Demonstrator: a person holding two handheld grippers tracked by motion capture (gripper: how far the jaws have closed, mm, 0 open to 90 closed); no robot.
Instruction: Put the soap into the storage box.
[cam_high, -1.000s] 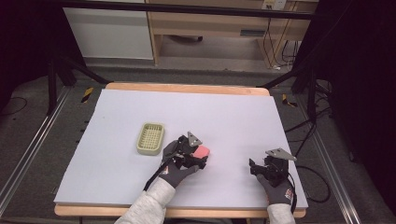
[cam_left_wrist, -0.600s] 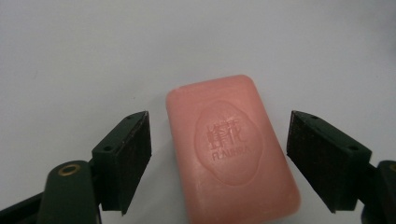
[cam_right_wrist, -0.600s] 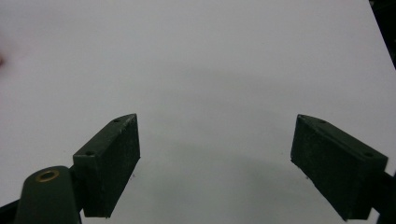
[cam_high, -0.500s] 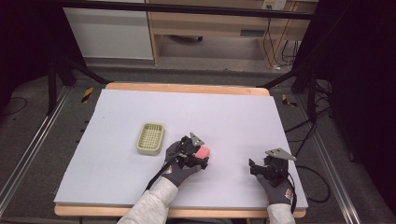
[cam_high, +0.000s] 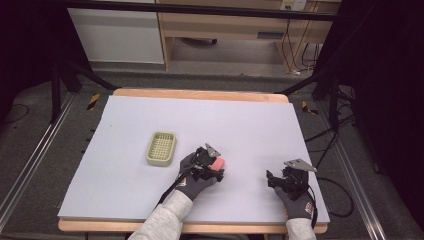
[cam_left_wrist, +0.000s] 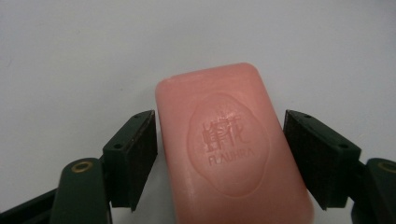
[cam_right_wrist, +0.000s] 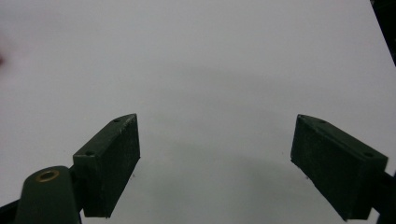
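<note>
From above, we have the left gripper (cam_high: 216, 167) at the soap (cam_high: 218, 164), just right of the dish (cam_high: 161, 148). Its own view shows jaws straddling the soap (cam_left_wrist: 231, 144), a gap on one side, probably lining up a grip. Our right gripper (cam_right_wrist: 215, 163) gapes wide, idle.

Room, high view: pale table (cam_high: 125, 200) with wooden edging standing on grey floor (cam_high: 45, 165); wooden desk (cam_high: 240, 30) and white cabinet (cam_high: 117, 35) sitting behind; black frame legs (cam_high: 55, 90) and cables (cam_high: 325, 140) flanking; dark surroundings framing both sides.
</note>
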